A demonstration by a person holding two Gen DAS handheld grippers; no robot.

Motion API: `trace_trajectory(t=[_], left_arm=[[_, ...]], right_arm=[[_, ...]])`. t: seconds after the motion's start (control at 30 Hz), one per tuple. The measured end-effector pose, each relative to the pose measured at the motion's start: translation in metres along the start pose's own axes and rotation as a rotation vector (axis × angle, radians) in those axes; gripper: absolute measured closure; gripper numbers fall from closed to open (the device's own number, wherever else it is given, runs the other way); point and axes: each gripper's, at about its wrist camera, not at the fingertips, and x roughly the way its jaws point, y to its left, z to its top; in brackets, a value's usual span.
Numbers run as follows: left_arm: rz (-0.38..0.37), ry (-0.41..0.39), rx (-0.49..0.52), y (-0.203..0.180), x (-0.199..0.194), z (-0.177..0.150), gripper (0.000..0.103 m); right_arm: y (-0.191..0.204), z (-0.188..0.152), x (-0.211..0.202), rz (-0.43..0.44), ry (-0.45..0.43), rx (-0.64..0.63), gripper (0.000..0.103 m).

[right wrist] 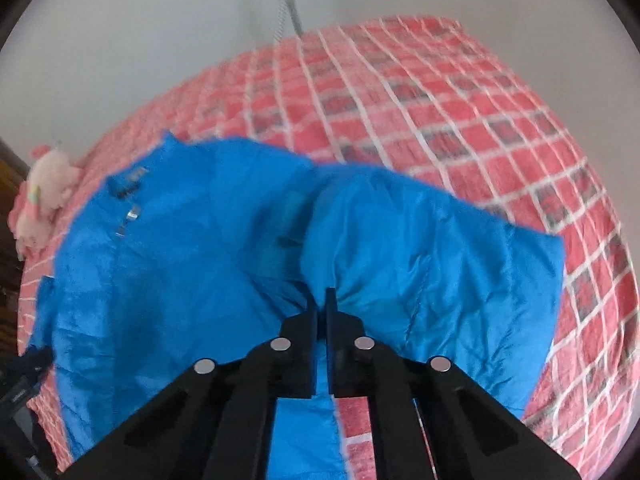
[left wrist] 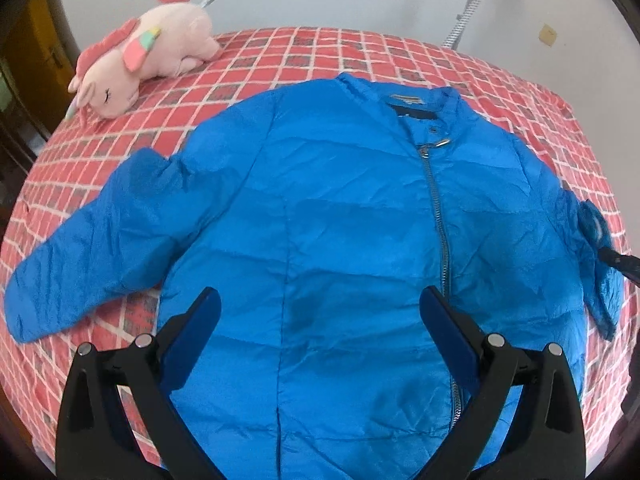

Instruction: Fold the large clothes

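A bright blue puffer jacket [left wrist: 340,200] lies front up on the bed, zipped, with its collar toward the wall. One sleeve is spread out to the left in the left wrist view. My left gripper [left wrist: 320,296] hovers open over the lower front of the jacket, with nothing between its fingers. In the right wrist view the jacket [right wrist: 180,280] is puckered where my right gripper [right wrist: 321,300] is shut on a pinch of fabric between the body and the other sleeve. That sleeve looks bunched at the right edge of the left wrist view, by a dark part of the right gripper [left wrist: 624,264].
The bed [left wrist: 280,52] has a red and white checked cover [right wrist: 480,120]. A pink plush unicorn [left wrist: 148,52] lies at its far left corner. A white wall with a metal hose [left wrist: 468,12] stands behind. Dark wooden furniture is at the left edge.
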Motion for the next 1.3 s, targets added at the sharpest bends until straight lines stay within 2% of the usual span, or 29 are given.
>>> trace_trajectory(t=[0.1,0.2,0.37,0.4,0.57,0.67,0.7,0.77,0.87,1.0,1.07,1.17,1.2,1.23,1.3], left_arm=[[-0.006,0.001,-0.011,0.004,0.0,0.001,0.005],[-0.009,-0.006,-0.016,0.008,-0.004,0.002,0.005],[0.007,-0.027,-0.055,0.026,-0.012,0.006,0.005],[0.013,-0.028,-0.067,0.032,-0.013,0.007,0.005],[0.019,-0.024,-0.098,0.047,-0.012,0.009,0.005],[0.004,-0.016,-0.105,0.049,-0.011,0.01,0.005],[-0.011,-0.013,-0.106,0.048,-0.01,0.011,0.005],[-0.039,-0.007,-0.107,0.044,-0.007,0.013,0.005],[-0.095,0.01,-0.096,0.026,0.0,0.016,0.005],[-0.184,0.047,-0.042,-0.017,0.017,0.021,0.005],[-0.206,0.071,-0.018,-0.038,0.028,0.025,0.005],[-0.202,0.106,0.016,-0.064,0.048,0.026,0.005],[-0.191,0.118,0.027,-0.073,0.056,0.026,0.013],[-0.182,0.128,0.035,-0.078,0.061,0.025,0.04],[-0.199,0.158,0.013,-0.084,0.072,0.024,0.053]], right_arm=[[0.022,0.002,-0.014,0.19,-0.004,-0.023,0.1],[0.053,0.002,-0.017,0.338,0.012,-0.054,0.1],[0.121,-0.001,0.005,0.509,0.085,-0.14,0.1],[0.132,-0.003,0.01,0.522,0.099,-0.156,0.1],[0.183,-0.025,0.052,0.493,0.22,-0.23,0.099],[0.191,-0.038,0.065,0.494,0.289,-0.262,0.087],[0.191,-0.042,0.06,0.504,0.288,-0.281,0.076],[0.186,-0.045,0.047,0.521,0.27,-0.307,0.065],[0.166,-0.047,0.015,0.527,0.208,-0.327,0.065],[0.122,-0.042,-0.011,0.437,0.133,-0.259,0.065],[0.093,-0.04,-0.021,0.364,0.094,-0.215,0.065],[0.056,-0.038,-0.03,0.315,0.063,-0.146,0.065],[0.048,-0.037,-0.03,0.312,0.061,-0.127,0.065],[0.036,-0.036,-0.03,0.301,0.058,-0.099,0.065],[0.012,-0.035,-0.031,0.276,0.049,-0.057,0.065]])
